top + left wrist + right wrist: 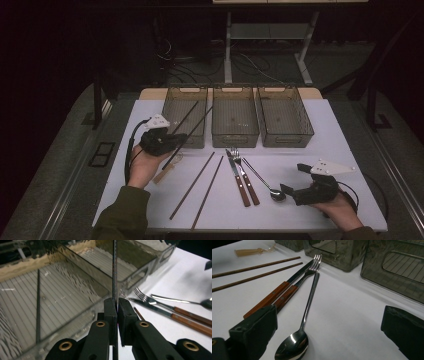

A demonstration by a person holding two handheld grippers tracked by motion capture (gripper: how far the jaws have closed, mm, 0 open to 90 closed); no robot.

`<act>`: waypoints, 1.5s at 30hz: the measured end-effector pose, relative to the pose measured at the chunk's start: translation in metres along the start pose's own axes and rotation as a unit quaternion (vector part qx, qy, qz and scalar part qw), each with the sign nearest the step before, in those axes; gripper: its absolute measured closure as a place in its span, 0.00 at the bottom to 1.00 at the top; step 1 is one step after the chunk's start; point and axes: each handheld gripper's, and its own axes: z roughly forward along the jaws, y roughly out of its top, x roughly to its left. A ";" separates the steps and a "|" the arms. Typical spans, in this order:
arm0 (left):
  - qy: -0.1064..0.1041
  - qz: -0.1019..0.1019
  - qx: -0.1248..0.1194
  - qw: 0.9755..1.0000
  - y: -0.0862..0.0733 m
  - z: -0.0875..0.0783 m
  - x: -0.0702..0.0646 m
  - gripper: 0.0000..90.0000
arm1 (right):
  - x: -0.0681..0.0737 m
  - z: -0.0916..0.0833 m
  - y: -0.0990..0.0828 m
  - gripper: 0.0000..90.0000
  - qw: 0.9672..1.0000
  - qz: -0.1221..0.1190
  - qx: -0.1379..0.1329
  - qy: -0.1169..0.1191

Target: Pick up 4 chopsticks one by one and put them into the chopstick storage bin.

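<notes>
Right gripper (pixel 289 191) just sits open at the near right, jaws either side of the shiny steel spoon (pixel 305 317). Left gripper (pixel 181 138) is pinching a thin black chopstick (pixel 199 123) over the far-left smoky plastic bin (pixel 172 102). I'd lower it flat beside the other chopstick (pixel 38 305) before letting go, so it doesn't bounce out.

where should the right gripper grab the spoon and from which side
Grip the spoon on its thin straight handle, about midway, not the rounded bowl. It lies flat on the white table, so come from above with the jaws straddling the handle. The open right gripper sits by the bowl; the fork lies close on one side, so stay nearer the bowl.
</notes>
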 end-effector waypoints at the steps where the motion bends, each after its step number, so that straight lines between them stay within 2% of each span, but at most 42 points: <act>1: 0.002 0.000 0.001 1.000 0.003 0.001 0.001 0.95 | 0.000 0.000 0.000 0.01 1.000 0.000 0.000 0.000; 5: 0.008 0.002 -0.002 1.000 0.017 0.004 0.009 0.95 | 0.000 0.000 0.000 0.01 1.000 0.000 0.000 -0.001; 14: 0.026 -0.011 -0.027 0.999 0.041 0.004 0.033 0.95 | 0.000 0.000 0.000 0.01 1.000 0.000 -0.002 -0.001; 21: 0.037 -0.036 -0.042 0.998 0.052 0.014 0.051 0.95 | 0.000 -0.001 0.000 0.01 1.000 0.001 -0.001 0.000; 24: 0.043 -0.040 -0.041 0.997 0.055 0.021 0.057 0.95 | 0.000 -0.001 0.000 0.01 1.000 0.002 -0.001 0.001; 34: 0.072 -0.059 -0.053 0.994 0.052 0.039 0.080 0.95 | -0.001 -0.002 0.000 0.01 1.000 0.003 -0.004 0.000; 39: 0.082 -0.063 -0.034 0.994 0.043 0.045 0.088 0.95 | -0.001 -0.002 0.000 0.01 1.000 0.004 -0.004 0.003; 42: 0.087 -0.058 -0.018 0.994 0.039 0.049 0.089 0.95 | -0.001 -0.002 0.000 0.01 1.000 0.003 -0.004 0.002; 45: 0.087 -0.063 -0.010 0.994 0.032 0.052 0.091 0.95 | -0.001 -0.002 0.000 0.01 1.000 0.004 -0.004 0.002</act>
